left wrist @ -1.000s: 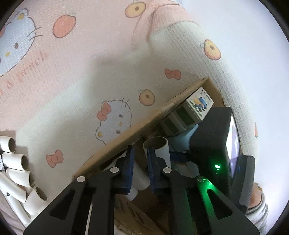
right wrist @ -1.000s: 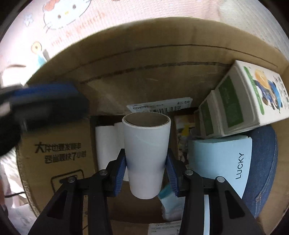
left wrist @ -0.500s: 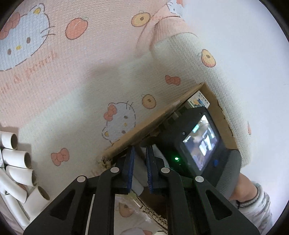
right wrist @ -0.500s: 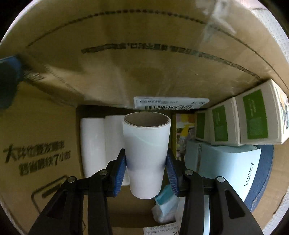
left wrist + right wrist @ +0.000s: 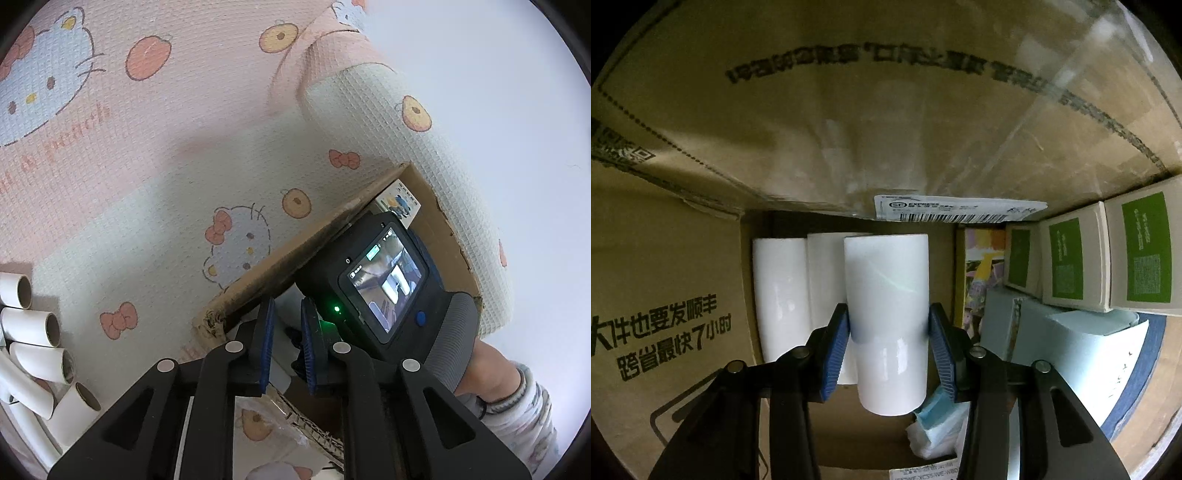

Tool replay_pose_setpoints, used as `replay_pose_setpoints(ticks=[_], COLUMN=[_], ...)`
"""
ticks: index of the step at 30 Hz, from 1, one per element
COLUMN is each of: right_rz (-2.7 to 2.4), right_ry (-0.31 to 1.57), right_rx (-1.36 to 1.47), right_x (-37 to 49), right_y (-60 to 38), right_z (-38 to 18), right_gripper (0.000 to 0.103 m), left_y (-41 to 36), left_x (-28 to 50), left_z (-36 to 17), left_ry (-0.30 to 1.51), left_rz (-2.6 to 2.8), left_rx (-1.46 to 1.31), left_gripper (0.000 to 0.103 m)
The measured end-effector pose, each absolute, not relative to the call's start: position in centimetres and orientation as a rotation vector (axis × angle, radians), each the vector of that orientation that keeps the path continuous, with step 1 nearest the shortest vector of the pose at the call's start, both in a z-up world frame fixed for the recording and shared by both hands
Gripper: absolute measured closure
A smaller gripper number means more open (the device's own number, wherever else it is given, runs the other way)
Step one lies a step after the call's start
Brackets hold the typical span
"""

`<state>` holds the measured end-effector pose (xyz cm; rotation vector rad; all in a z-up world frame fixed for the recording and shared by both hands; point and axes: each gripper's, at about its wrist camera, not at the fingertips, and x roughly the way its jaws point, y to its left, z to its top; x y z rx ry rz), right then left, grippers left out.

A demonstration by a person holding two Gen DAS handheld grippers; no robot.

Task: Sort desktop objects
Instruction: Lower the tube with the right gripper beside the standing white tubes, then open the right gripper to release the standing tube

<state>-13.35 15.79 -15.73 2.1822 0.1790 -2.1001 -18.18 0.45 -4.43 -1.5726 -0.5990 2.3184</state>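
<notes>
In the right wrist view my right gripper (image 5: 888,349) is shut on a white paper tube (image 5: 886,317), held deep inside the cardboard box (image 5: 849,110) just beside two white tubes (image 5: 781,295) lying on the box floor. In the left wrist view my left gripper (image 5: 286,347) is nearly shut with nothing between its pads, hovering above the box's edge (image 5: 295,247). The right gripper's body with its screen (image 5: 384,280) reaches into the box. Several loose white tubes (image 5: 37,325) lie on the mat at the far left.
Inside the box sit green-labelled cartons (image 5: 1108,258), a pale blue box (image 5: 1082,350), a colourful booklet (image 5: 979,273) and a blue packet (image 5: 938,417). The box stands on a pink cartoon-print mat (image 5: 147,166). A sleeved forearm (image 5: 517,391) is at the lower right.
My right gripper has carried the tube further down into the box, level with the two tubes there. My left gripper has drawn back from the box opening.
</notes>
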Motion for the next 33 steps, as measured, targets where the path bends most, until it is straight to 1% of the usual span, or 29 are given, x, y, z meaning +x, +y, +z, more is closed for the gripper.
replay_pose_setpoints(ticks=[3,11,16,21,22,24,27,29,31,32,33], right_rz=[-2.111,-2.152,-2.205,-2.157,-2.154,-2.172,-2.212,-2.216,-2.227,-2.229,-2.228], right_ry=[0.149,0.105,0.007,-0.054,-0.055,-0.038,-0.046,-0.127,-0.257,-0.345,-0.384], right_rx=[2.200,2.193,2.113,2.113,2.120,2.107,2.073,2.045,2.022,1.998,1.982], right_x=[-13.2,-13.1,-13.1,-12.9,-12.8,-12.4,-11.7,-11.2,-10.6,-10.1,-9.8], right_y=[16.1,16.4,17.2,18.1,18.2,18.6,19.9,21.5,23.4,24.6,25.2], right_z=[-15.7,-15.5,-14.6,-13.6,-13.4,-12.5,-11.0,-9.7,-8.4,-7.6,-7.2], right_gripper=[0.063,0.063,0.063,0.062,0.062,0.056,0.055,0.055,0.054,0.054,0.051], left_y=[0.5,1.3,2.0,3.1,3.3,3.6,4.1,4.5,5.3,5.6,5.9], left_x=[-18.2,-18.2,-18.2,-18.3,-18.3,-18.5,-19.0,-19.2,-19.5,-19.6,-19.7], left_z=[-4.5,-4.5,-4.3,-4.1,-4.1,-4.0,-3.9,-3.7,-3.5,-3.4,-3.3], left_ry=[-0.613,-0.566,-0.503,-0.407,-0.391,-0.393,-0.410,-0.401,-0.376,-0.362,-0.350], left_rz=[2.306,2.323,2.322,2.356,2.363,2.356,2.318,2.309,2.302,2.294,2.287], left_rx=[-1.577,-1.579,-1.577,-1.596,-1.601,-1.599,-1.619,-1.621,-1.617,-1.615,-1.617], left_gripper=[0.085,0.081,0.069,0.062,0.061,0.060,0.060,0.060,0.060,0.060,0.060])
